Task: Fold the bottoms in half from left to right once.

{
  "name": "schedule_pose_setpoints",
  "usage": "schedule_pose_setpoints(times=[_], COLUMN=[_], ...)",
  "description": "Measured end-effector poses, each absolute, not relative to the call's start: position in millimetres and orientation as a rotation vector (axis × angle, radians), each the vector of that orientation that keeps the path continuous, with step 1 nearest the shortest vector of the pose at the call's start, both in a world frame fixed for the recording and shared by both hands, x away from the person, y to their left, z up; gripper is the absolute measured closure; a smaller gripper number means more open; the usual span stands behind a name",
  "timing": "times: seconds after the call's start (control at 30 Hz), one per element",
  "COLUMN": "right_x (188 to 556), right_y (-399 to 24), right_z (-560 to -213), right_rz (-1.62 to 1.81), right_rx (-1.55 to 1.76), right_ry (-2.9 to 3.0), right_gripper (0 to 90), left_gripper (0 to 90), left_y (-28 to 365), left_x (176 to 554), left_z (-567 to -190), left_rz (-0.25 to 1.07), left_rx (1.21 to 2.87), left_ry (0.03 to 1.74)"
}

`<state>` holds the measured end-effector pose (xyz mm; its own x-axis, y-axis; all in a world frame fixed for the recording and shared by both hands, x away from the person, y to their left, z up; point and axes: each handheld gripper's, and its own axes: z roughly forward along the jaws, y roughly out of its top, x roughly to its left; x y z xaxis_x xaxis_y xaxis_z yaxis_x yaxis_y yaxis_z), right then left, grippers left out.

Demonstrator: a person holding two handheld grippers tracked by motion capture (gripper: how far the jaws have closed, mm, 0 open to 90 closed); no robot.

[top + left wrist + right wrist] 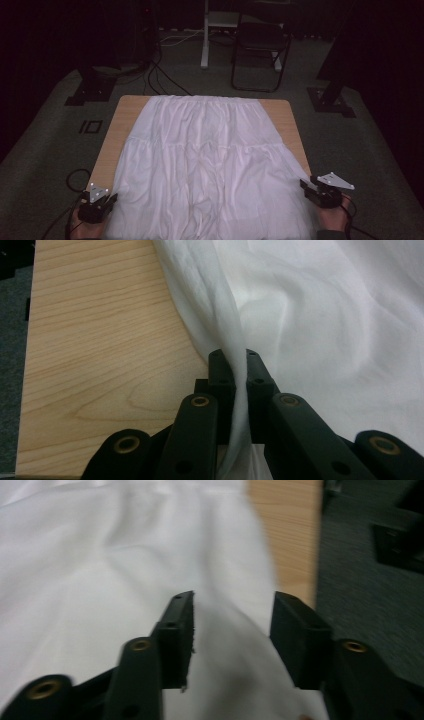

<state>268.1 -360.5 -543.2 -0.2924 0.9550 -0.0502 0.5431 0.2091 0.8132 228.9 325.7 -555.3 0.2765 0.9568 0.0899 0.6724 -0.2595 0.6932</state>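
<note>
High view: dark room, wooden worktop (131, 111), white tiered skirt (210, 165) spread flat, hem nearest person.
Left gripper view: left gripper (234, 371) jaws pinching hem fold.
Right gripper view: right gripper (232, 630) jaws apart over hem edge, nothing gripped. Judged step: securing hem corners; next, right closes on fabric.

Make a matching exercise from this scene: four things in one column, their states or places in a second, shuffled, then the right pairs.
Column one:
1. left tool
2. right tool
3. white skirt
4. folding chair

Column two:
A. on the floor beyond the wooden table
B. jaws apart above the cloth's edge
C. spread flat over the table
D. shut on a fold of the cloth

Pairs: 1-D, 2-B, 3-C, 4-A
</note>
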Motion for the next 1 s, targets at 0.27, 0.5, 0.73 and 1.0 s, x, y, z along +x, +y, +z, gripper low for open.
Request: schedule_pose_setpoints(times=[0.27,0.5,0.73,1.0], right_x=[284.9,294.3,295.7,291.6], right_y=[-330.5,-332.8,-355.3,-376.4], right_z=[-563.4,-566.1,-558.4,-561.0], right_rz=[0.864,0.918,0.783,0.766], right_rx=[1.31,1.358,1.439,1.532], right_ry=[2.109,2.169,2.031,1.937], right_gripper=[32.5,65.9,88.4,88.5], left_gripper=[86.8,86.9,87.0,87.2], left_y=[360.7,390.2,407.1,456.1], left_x=[226.2,230.1,234.5,243.6], left_z=[-543.0,-538.0,-537.5,-531.0], left_rz=[0.805,0.854,0.896,0.997], left_rx=[1.902,1.824,1.797,1.666], left_ry=[1.552,1.612,1.65,1.835])
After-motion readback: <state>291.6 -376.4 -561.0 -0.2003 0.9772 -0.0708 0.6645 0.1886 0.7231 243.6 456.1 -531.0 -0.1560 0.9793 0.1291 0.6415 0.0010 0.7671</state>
